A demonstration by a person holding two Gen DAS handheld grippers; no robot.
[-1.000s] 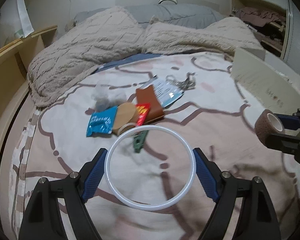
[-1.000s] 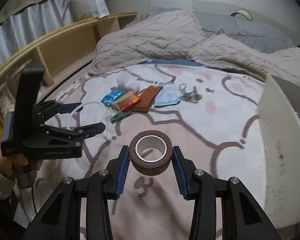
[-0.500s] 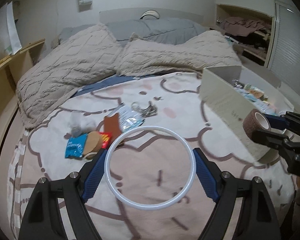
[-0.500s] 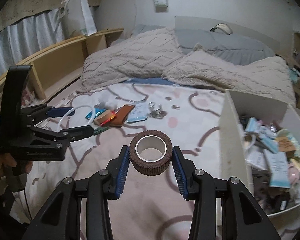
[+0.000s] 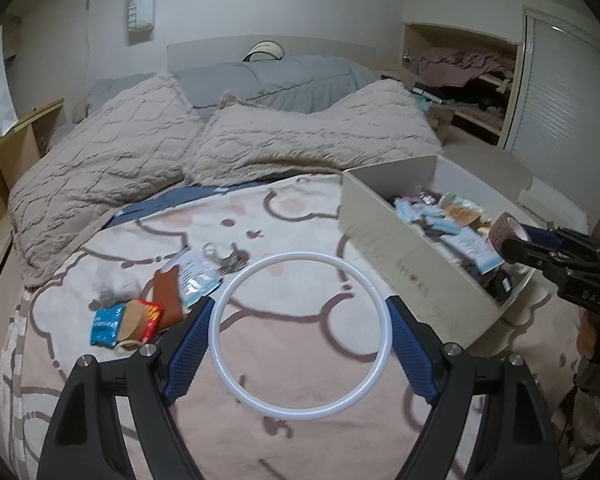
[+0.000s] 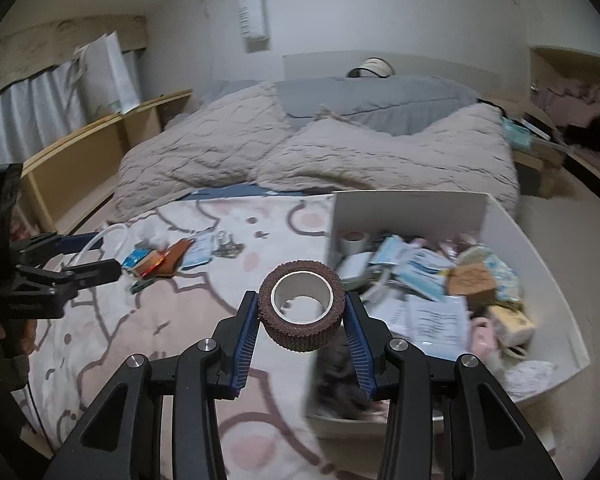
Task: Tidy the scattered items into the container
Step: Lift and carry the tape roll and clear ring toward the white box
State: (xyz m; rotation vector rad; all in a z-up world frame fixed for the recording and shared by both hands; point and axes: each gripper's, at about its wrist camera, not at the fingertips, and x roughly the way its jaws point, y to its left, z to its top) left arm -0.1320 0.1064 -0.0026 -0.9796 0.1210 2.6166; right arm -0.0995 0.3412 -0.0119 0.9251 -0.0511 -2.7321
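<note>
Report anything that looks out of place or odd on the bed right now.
A cluster of loose items lies scattered on the bedspread: snack packets, a brown pouch, a keyring, outside the white box, which is already crowded. Nothing looks spilled or damaged. The white ring and brown tape roll are gripped.

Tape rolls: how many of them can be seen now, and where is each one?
2. A brown roll is held in the right gripper near the box. A white roll stands in the box's far left corner. Clutter may hide others.
</note>
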